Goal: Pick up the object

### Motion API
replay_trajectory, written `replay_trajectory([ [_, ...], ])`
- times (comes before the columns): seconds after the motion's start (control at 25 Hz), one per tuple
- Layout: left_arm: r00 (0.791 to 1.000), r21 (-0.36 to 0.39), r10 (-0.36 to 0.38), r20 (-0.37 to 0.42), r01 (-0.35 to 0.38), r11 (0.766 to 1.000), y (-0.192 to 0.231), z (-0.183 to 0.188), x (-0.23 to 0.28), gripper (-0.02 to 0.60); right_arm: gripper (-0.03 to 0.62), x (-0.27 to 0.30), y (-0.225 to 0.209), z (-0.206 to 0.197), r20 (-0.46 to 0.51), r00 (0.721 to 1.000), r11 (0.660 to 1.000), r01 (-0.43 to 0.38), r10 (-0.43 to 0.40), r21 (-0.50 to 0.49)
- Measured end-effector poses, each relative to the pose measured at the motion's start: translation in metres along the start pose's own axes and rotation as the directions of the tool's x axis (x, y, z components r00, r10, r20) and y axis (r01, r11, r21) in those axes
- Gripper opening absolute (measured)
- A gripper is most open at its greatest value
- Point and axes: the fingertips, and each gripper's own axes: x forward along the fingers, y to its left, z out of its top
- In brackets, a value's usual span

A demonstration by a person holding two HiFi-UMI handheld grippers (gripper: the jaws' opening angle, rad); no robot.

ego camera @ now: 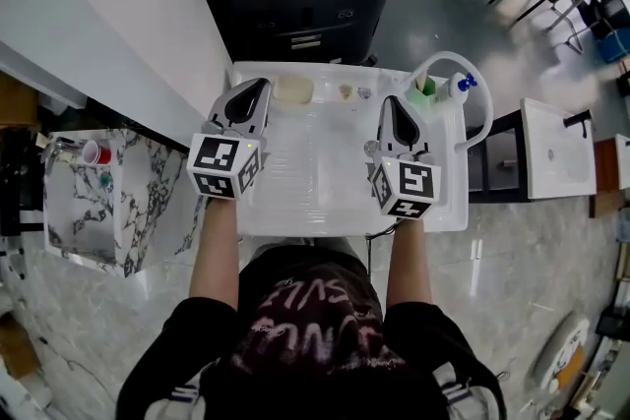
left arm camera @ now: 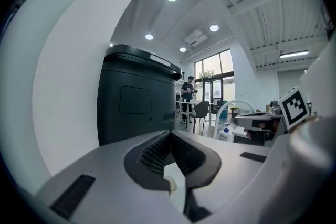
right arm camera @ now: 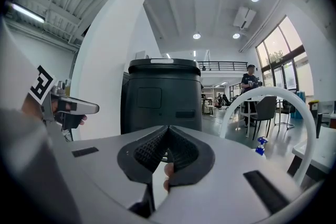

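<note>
my left claw and right claw are both shut and hold nothing, above the white tray. i think my thing is the pale lump, far side, just right of the left claw. the grab is not begun; next i open that claw and reach.

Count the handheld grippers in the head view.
2. The left gripper is over the white basin's left side, the right gripper over its right side; none seems hidden.
</note>
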Motion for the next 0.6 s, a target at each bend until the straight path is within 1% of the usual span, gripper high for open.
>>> replay_trajectory([
  [0.2,1.0,0.001,0.011,0.003,-0.011,1.0,0.002,0.002,0.011,0.011,0.015,0.01,-0.002,-0.003,-0.004,1.0,1.0,-0.02,0.02,-0.01],
  [0.44,1.0,-0.01,0.028,-0.005,-0.028,1.0,0.007,-0.001,0.023,0.011,0.015,0.021,-0.011,-0.009,-0.012,0.999,0.999,-0.033,0.033,0.007],
  [0.6,0.999,-0.014,0.014,-0.036,-0.014,1.0,0.005,-0.011,0.034,0.011,0.015,0.026,-0.015,-0.014,-0.022,0.999,0.999,-0.037,0.038,0.012],
])
